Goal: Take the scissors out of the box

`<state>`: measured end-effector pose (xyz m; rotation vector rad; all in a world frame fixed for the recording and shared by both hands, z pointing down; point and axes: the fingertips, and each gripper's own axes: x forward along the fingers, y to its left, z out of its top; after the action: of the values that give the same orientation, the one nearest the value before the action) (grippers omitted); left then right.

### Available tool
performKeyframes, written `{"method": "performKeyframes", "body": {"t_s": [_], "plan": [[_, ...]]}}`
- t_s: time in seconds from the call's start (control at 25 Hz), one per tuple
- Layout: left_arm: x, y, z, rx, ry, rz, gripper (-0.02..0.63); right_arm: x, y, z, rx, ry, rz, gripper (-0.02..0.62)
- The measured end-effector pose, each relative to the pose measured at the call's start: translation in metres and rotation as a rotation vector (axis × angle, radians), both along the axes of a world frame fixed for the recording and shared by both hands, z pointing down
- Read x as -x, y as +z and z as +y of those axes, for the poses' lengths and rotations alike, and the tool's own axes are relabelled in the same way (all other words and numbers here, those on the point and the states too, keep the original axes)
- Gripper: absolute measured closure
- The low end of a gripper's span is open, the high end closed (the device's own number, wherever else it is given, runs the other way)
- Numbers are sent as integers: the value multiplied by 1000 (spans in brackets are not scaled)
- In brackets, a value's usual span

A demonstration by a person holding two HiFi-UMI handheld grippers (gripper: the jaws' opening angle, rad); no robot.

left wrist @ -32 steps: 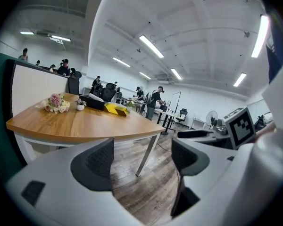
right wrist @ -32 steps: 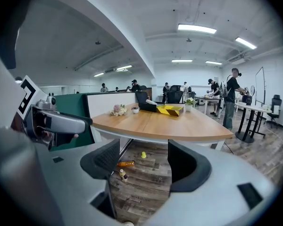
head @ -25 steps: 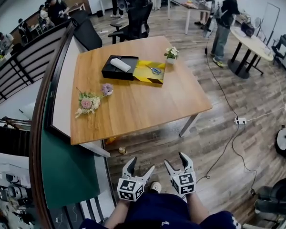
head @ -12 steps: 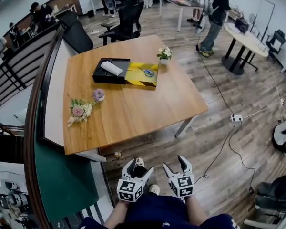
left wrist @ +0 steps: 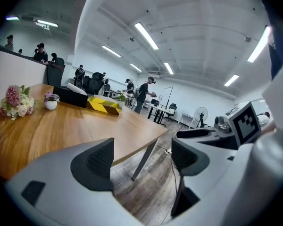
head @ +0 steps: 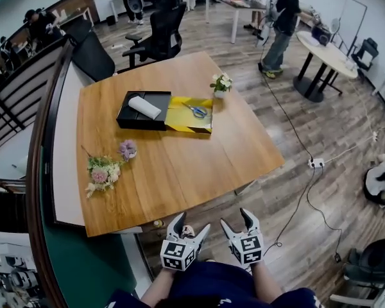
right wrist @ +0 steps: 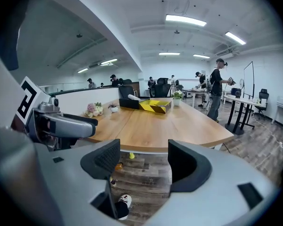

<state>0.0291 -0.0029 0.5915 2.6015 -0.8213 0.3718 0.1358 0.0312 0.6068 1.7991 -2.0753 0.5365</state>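
On the far half of the wooden table [head: 179,165] lies an open black box [head: 131,115] holding a white roll [head: 145,107]. Joined to its right side is a yellow and black tray [head: 179,122]. Blue-handled scissors [head: 196,111] lie in that tray. My left gripper [head: 191,226] and right gripper [head: 237,221] hang side by side over the floor, just short of the table's near edge. Both are open with nothing between their jaws. The left gripper view shows the yellow tray [left wrist: 104,105] far across the tabletop, and the right gripper view shows it [right wrist: 155,106] too.
A flower bouquet [head: 101,172] and a small purple flower pot [head: 128,149] lie on the table's left side; a white flower vase [head: 221,83] stands behind the tray. Office chairs [head: 157,34] stand beyond the table. A cable and power strip [head: 316,163] cross the floor at right.
The table has come nearer and lower in the head view. Both grippers have moved forward to its near edge. Their jaws stand as wide as before.
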Motion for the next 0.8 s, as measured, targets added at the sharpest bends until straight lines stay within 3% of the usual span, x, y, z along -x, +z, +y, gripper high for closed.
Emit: {"method": "performKeyframes", "body": {"t_s": [0.4,0.8], "plan": [[-18,-13,-97,-20,101,22,239,-3,-12,-91,-6,61,22,287],[-1,-11,-165,-37,81,6,245,4,-22,-159,-50,78,35,302]]}}
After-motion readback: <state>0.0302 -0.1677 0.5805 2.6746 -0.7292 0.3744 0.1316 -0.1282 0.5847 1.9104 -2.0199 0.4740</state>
